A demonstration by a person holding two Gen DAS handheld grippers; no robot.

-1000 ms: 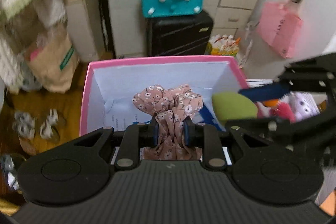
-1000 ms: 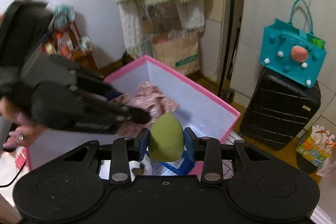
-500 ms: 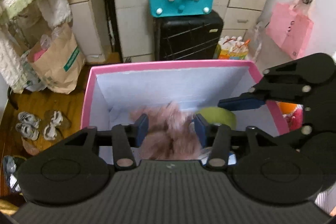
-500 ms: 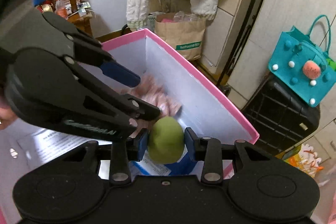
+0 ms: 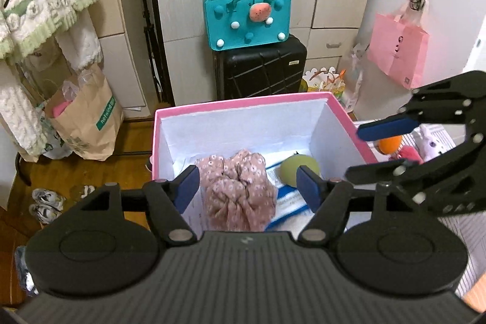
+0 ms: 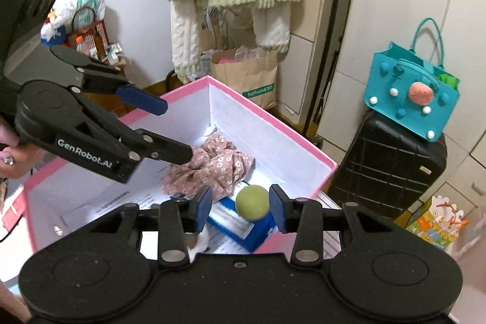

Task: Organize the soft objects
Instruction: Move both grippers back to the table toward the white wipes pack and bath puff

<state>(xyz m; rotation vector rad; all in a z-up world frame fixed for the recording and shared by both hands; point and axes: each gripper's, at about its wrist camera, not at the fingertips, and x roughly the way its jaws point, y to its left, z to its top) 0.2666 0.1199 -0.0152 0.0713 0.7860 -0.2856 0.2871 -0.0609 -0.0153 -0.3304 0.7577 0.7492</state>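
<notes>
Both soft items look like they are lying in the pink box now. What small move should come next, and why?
Probably lift both grippers clear of the pink box. The floral scrunchie and green sponge lie on the box floor, and the jaws of the left gripper and right gripper are opening with nothing pressed between them. More soft toys wait beside the box.

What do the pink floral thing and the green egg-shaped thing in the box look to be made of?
Floral scrunchie: thin matte woven fabric, judging by its gathered, crumpled folds and printed flowers. Green egg: probably soft foam sponge, smooth and matte with no shine; its softness cannot be confirmed by sight. Both lie loose in the pink box.
</notes>
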